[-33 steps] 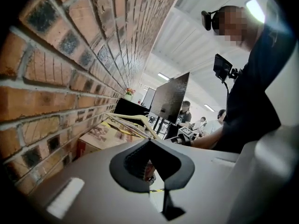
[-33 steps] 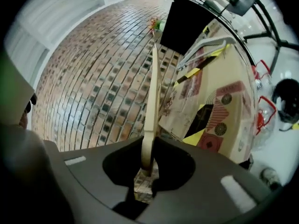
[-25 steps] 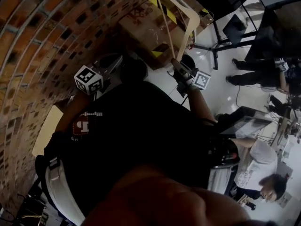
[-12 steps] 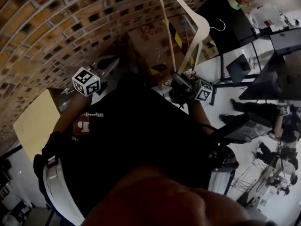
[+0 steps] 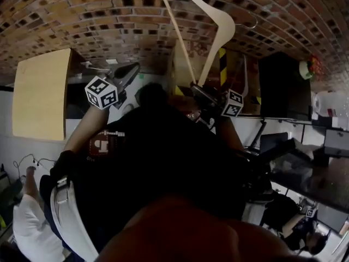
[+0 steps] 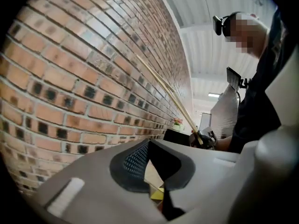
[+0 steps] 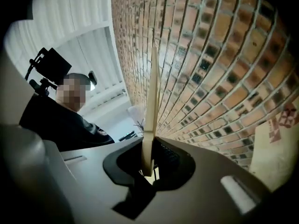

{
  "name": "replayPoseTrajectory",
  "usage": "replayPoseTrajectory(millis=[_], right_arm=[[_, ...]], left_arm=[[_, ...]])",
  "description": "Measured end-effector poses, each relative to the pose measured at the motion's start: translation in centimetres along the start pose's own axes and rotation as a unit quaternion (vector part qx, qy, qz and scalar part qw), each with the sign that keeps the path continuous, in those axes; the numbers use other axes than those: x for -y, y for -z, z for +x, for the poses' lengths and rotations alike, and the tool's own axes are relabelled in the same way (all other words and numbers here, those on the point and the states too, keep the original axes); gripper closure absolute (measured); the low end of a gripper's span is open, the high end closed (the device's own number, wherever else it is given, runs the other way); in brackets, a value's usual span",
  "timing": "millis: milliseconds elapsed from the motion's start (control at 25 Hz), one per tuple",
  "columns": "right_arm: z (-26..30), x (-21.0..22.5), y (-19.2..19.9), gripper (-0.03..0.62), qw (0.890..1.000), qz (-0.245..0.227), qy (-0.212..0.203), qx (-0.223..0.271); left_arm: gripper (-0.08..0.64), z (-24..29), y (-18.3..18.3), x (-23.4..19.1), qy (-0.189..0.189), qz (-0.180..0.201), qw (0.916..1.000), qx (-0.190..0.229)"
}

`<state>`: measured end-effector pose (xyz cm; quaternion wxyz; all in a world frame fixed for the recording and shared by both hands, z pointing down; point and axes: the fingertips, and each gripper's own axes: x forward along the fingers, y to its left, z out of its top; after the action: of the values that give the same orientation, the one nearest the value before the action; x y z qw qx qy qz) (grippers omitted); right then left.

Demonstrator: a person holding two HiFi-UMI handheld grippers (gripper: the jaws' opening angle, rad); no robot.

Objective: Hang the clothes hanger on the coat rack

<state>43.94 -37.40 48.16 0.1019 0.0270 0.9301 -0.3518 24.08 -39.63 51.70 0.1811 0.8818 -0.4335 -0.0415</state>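
A pale wooden clothes hanger (image 5: 215, 23) with a metal hook (image 5: 248, 23) stands up in front of the brick wall. My right gripper (image 5: 204, 94) is shut on its lower corner and points roughly level. In the right gripper view the hanger's wood (image 7: 152, 101) rises edge-on from between the pads. My left gripper (image 5: 128, 72), with its marker cube (image 5: 102, 91), is off to the left, apart from the hanger. Its jaws stand slightly apart with nothing between them (image 6: 152, 164). From there the hanger's thin bar (image 6: 163, 90) runs down to the right gripper (image 6: 202, 138). I cannot make out a coat rack.
The brick wall (image 5: 109, 15) fills the space ahead. A cardboard box with yellow-black tape (image 5: 229, 70) leans at its foot, next to a black cabinet (image 5: 278, 83). A pale wooden panel (image 5: 41, 94) is at the left. A person in white (image 5: 27, 222) is at the lower left.
The right gripper has lifted the hanger higher against the brick wall and tilted upward. The head view has swung, so the wall now fills the top. The left gripper has shifted slightly.
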Motion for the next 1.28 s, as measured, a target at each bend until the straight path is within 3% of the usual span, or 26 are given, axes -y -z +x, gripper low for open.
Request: replayPoseTrajectory(millis=[160, 320, 480, 560, 760, 960, 1120, 1280], right_arm=[[3.7, 1.4, 1.7, 0.529, 0.996, 0.033, -0.058, -0.053], [8.8, 2.0, 4.1, 0.531, 0.986, 0.058, -0.111, -0.113], [14.1, 1.0, 7.1, 0.529, 0.975, 0.066, -0.140, -0.157], [17.7, 0.1, 8.7, 0.529, 0.966, 0.069, -0.167, -0.186], [28.3, -3.8, 14.3, 0.529, 0.936, 0.082, -0.236, -0.249], [37.5, -7.9, 21.0, 0.531, 0.912, 0.089, -0.273, -0.292], [46.8, -11.6, 27.8, 0.531, 0.888, 0.094, -0.300, -0.337], [53.8, -13.6, 34.2, 0.531, 0.860, 0.091, -0.302, -0.401]], left_arm=[[0.568, -6.1, 0.0, -1.0, -0.098, -0.005, 0.9949, 0.023], [0.568, -13.7, -0.1, -2.3, -0.198, -0.018, 0.9786, 0.054], [0.568, -20.6, 0.1, -3.0, -0.249, -0.026, 0.9654, 0.074], [0.568, -24.9, 0.1, -3.3, -0.282, -0.028, 0.9547, 0.091], [0.568, -38.4, 0.0, -3.1, -0.373, -0.019, 0.9188, 0.128], [0.568, -51.2, 1.6, -1.5, -0.446, -0.018, 0.8838, 0.139], [0.568, -62.6, 3.3, -0.7, -0.516, -0.027, 0.8434, 0.148], [0.568, -70.7, 4.9, 0.6, -0.577, -0.037, 0.7995, 0.164]])
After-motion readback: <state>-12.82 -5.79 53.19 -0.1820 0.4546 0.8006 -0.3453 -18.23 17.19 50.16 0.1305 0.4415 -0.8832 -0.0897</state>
